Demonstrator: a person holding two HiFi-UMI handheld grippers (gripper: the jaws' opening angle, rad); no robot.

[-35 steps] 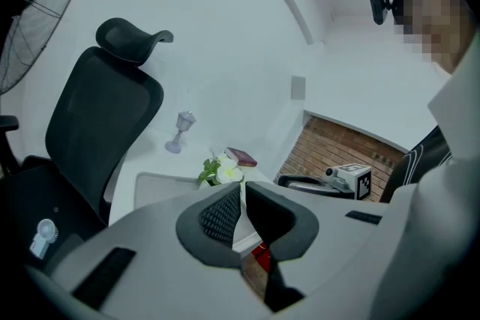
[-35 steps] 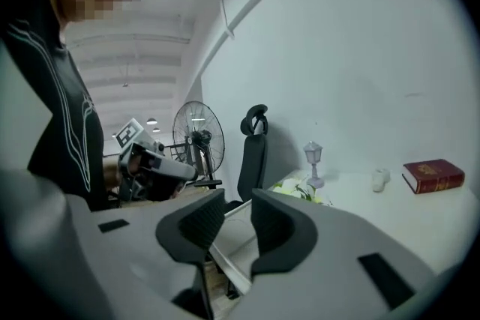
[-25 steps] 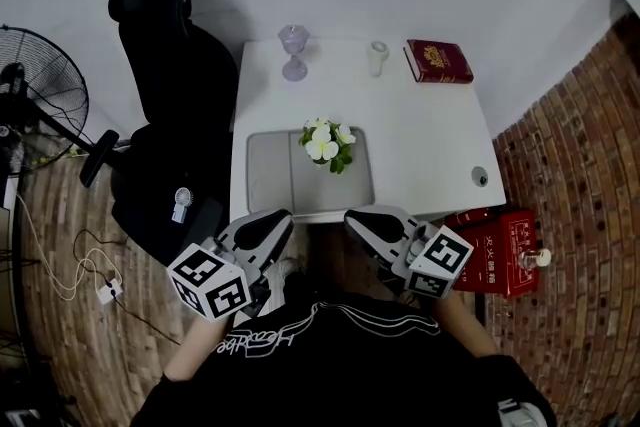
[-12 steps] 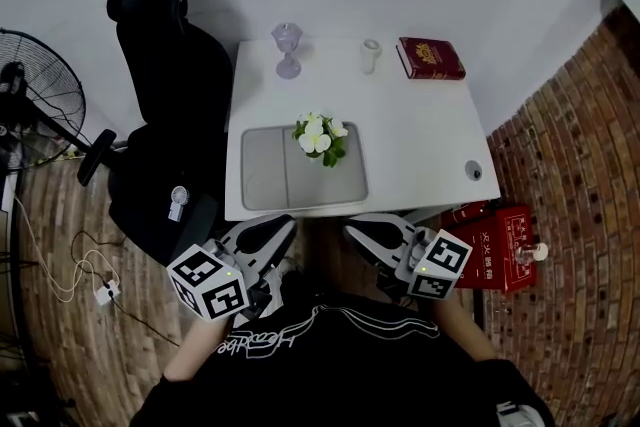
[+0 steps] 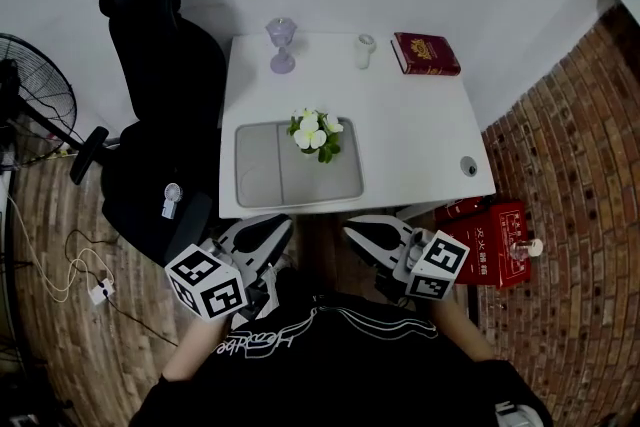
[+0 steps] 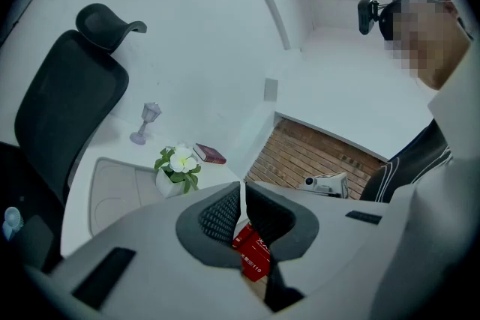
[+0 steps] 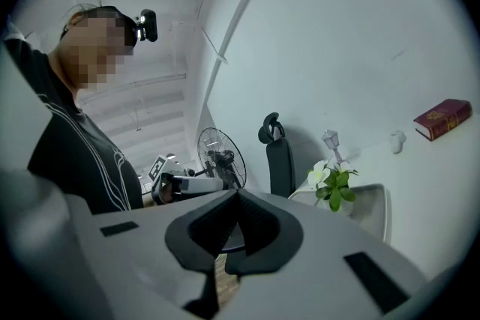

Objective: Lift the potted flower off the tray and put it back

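Left tongs [image 5: 270, 227] and right tongs [image 5: 365, 233] hover pinched together, empty, while well ahead of them the potted flower [image 5: 316, 135] stands on its tray [image 5: 262, 165]: could be pre-lift, could be already returned.

Left gripper [image 5: 262, 227], right gripper [image 5: 372, 231] side by side before torso; jaws together, empty.
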